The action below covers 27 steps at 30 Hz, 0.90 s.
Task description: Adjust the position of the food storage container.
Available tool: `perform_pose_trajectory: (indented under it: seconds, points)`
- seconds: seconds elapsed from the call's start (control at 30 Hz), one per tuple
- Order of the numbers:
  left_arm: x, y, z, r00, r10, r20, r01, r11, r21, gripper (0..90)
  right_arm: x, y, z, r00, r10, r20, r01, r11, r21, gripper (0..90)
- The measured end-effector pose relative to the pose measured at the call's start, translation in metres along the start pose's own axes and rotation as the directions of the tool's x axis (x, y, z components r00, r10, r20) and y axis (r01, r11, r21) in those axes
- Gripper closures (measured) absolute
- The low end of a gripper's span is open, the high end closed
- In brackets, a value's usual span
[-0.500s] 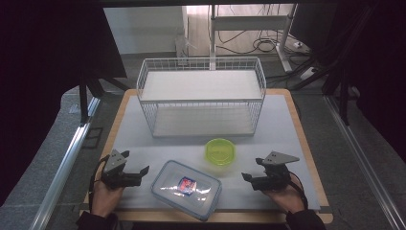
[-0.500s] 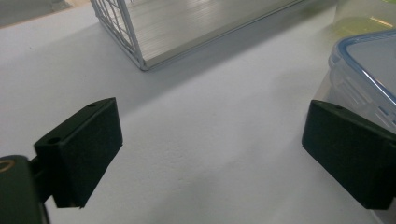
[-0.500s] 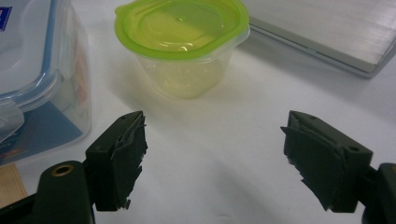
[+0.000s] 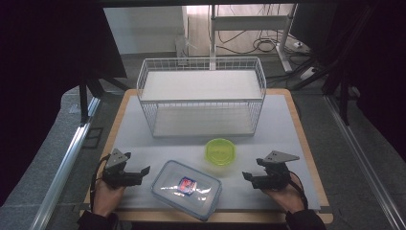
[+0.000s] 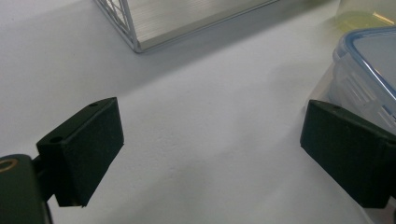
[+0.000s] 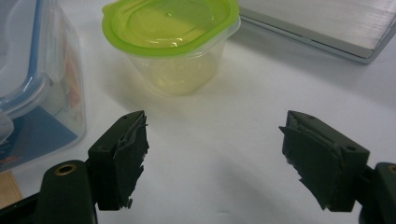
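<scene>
No writing could be read anywhere; the red-and-blue label (image 4: 186, 184) inside the clear box (image 4: 165, 179), between both grippers, was too blurred.

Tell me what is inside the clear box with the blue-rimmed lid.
Through the lid of the clear box a small red and blue packet shows. Glare on the lid hides the rest, so anything else inside cannot be told.

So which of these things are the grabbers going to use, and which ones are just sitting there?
Probably for the job:
- clear box, lying between the two grabbers
- left gripper, open, next to that box
- right gripper, open, pointed toward the tub
- green-lidded tub

Just sitting there, it seems:
- wire basket at the back
- white mat under everything
</scene>
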<state>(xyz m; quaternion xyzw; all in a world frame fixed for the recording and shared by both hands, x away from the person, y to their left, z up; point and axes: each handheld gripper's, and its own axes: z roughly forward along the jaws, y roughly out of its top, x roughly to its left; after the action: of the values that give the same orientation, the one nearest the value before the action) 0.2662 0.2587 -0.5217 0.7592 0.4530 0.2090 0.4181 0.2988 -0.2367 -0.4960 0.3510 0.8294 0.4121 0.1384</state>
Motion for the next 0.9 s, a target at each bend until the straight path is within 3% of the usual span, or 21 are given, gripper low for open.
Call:
perform_pose_trajectory:
  seconds: [0.27,0.57,0.9]
  points:
    - [0.000,-0.001,0.002,0.9999,-0.015,0.008,0.015,0.9999,0.003,5.1,-0.001,0.000,0.001,0.9999,0.010,0.002,-0.010,1.000,0.016,26.8]
    - [0.001,-0.004,0.005,0.9997,0.016,-0.016,-0.016,0.9998,0.009,3.6,-0.001,0.011,0.002,0.9987,0.013,-0.049,-0.011,0.999,0.044,49.7]
    - [0.000,-0.003,0.005,0.9999,0.014,-0.001,-0.014,0.9999,0.007,3.5,0.001,0.030,0.008,0.9946,-0.028,-0.100,0.034,0.997,0.064,72.3]
